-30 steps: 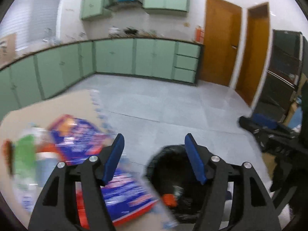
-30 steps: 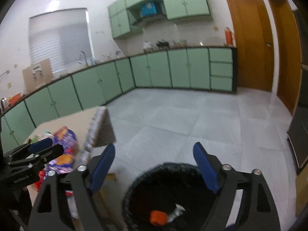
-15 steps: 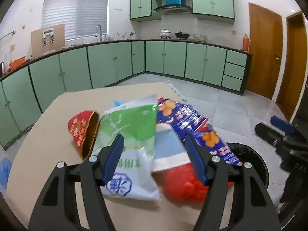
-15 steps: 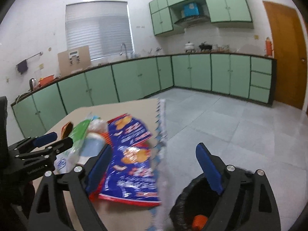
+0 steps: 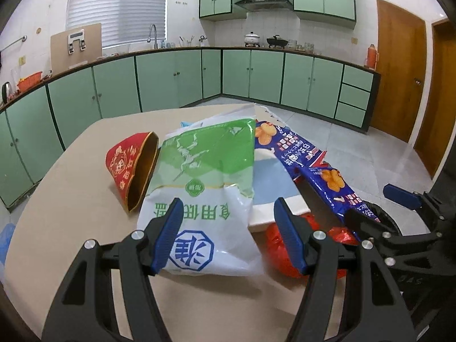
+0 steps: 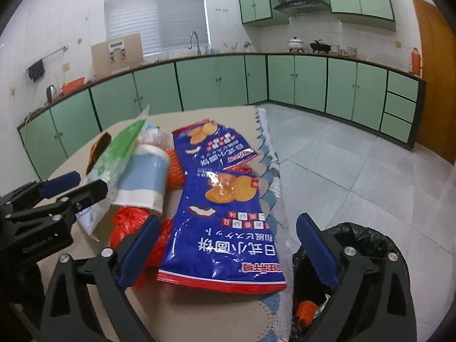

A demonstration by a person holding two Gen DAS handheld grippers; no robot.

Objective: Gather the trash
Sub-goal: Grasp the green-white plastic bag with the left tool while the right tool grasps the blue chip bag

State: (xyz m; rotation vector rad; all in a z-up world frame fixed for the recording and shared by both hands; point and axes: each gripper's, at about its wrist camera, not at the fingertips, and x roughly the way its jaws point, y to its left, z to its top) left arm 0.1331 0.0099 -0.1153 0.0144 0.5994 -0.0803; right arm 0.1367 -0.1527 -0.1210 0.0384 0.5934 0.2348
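Left gripper (image 5: 228,236): jaws apart, empty, straddling near end of green bag (image 5: 205,199), likely next pick.
Right gripper (image 6: 225,252): jaws just opening wide, empty, framing blue wrapper (image 6: 225,222).
Trash: heaped at table (image 5: 71,228) right edge, convenient to the bin.
Bin (image 6: 367,242): below that edge, some trash inside.

Wrapper pile (image 5: 208,188) crowds table (image 5: 71,228) centre; bare tabletop left & near edge; bin (image 6: 367,245) just beside right edge.
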